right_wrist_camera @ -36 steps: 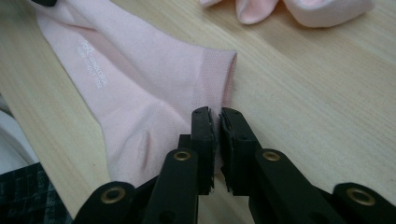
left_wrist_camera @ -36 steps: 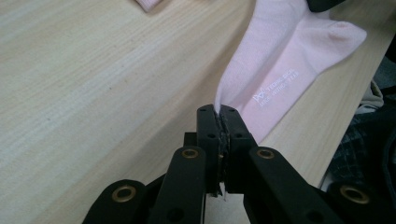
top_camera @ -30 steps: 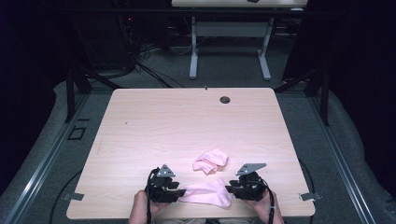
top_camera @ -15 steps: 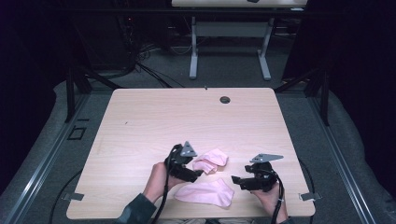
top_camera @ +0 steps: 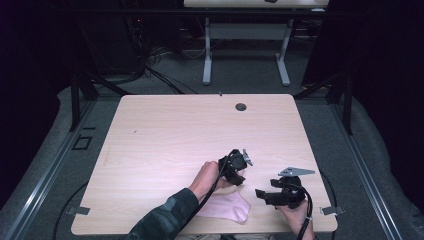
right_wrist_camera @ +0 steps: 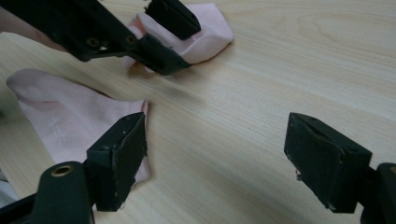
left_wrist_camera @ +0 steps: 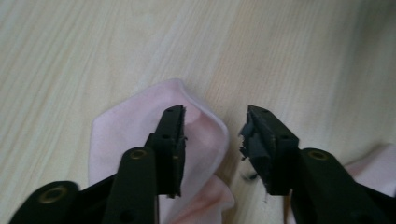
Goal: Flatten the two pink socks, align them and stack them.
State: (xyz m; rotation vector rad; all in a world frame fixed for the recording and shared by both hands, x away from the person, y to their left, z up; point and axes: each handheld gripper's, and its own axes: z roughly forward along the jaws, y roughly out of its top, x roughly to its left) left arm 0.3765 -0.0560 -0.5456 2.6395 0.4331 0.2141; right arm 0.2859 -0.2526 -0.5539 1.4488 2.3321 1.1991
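Pale wood tabletop [top_camera: 165,140] under you: your left gripper [left_wrist_camera: 212,135], jaws just closing but part open, straddles the crumpled pink sock's [left_wrist_camera: 196,140] fold to pinch it. Your right gripper [right_wrist_camera: 215,158] waits wide open and empty beside the flat pink sock [top_camera: 227,207] at the near edge.

Right gripper [right_wrist_camera: 215,163]: jaws wide apart, nothing between the pads, bare wooden table [right_wrist_camera: 289,70] under the gap. Left-hand jaw tip overlaps the edge of a flat pink sock [right_wrist_camera: 70,121] lying on the table at left; can't tell if it touches. Farther off, top left: the left gripper [right_wrist_camera: 161,35] angled over a second, bunched pink sock [right_wrist_camera: 205,32]. Its jaws sit either side of that fabric. Actual pinch not discernible. The two socks lie apart.
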